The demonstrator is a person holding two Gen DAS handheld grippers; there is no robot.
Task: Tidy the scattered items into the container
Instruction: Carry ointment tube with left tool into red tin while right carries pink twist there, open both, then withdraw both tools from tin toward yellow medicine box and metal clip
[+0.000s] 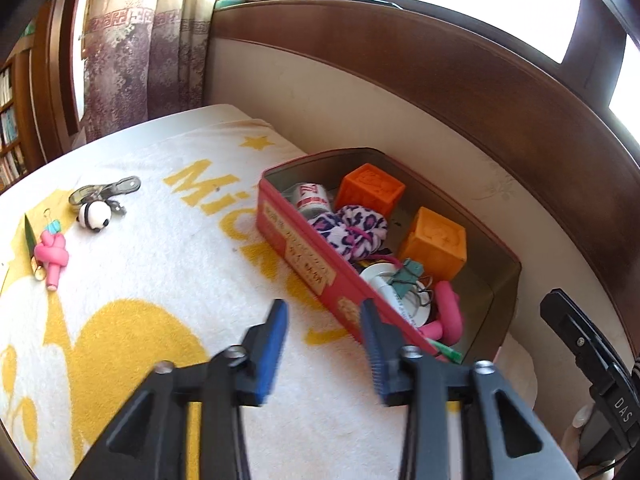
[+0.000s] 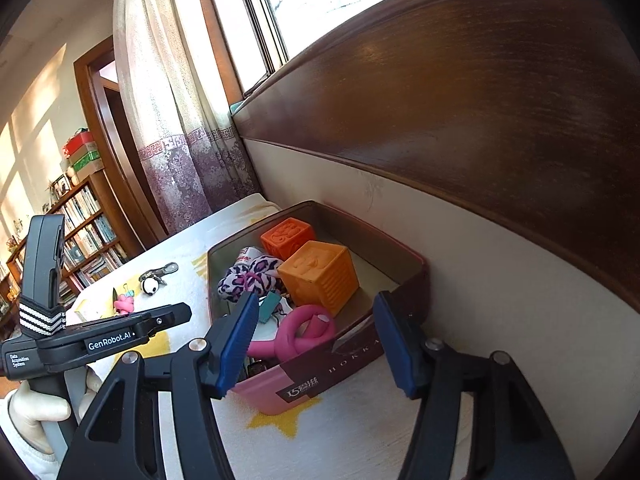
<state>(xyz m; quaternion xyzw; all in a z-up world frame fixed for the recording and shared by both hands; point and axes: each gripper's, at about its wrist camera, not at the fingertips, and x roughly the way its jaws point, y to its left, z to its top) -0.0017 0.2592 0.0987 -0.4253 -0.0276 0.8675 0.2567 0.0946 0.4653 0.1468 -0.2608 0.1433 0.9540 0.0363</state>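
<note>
A red tin [image 1: 304, 258] lies on the towel against the bed's headboard, holding two orange cubes [image 1: 436, 242], a leopard-print scrunchie [image 1: 352, 232], a teal binder clip [image 1: 406, 276] and a pink knotted toy [image 1: 448, 312]. My left gripper [image 1: 324, 314] is open and empty, just in front of the tin's long side. Out on the towel lie a panda keychain [image 1: 94, 216] with a metal clip and a second pink knotted toy [image 1: 52, 254]. In the right wrist view my right gripper [image 2: 316, 314] stands open over the tin's [image 2: 320, 372] near end, with nothing between its pads.
A white towel with yellow print [image 1: 160, 280] covers the bed. The brown wooden headboard [image 1: 460, 80] runs right behind the tin. A curtain [image 1: 132, 60] hangs at the far corner. A gloved hand [image 2: 36, 412] holds the left gripper's handle, and a bookshelf [image 2: 88, 232] stands beyond.
</note>
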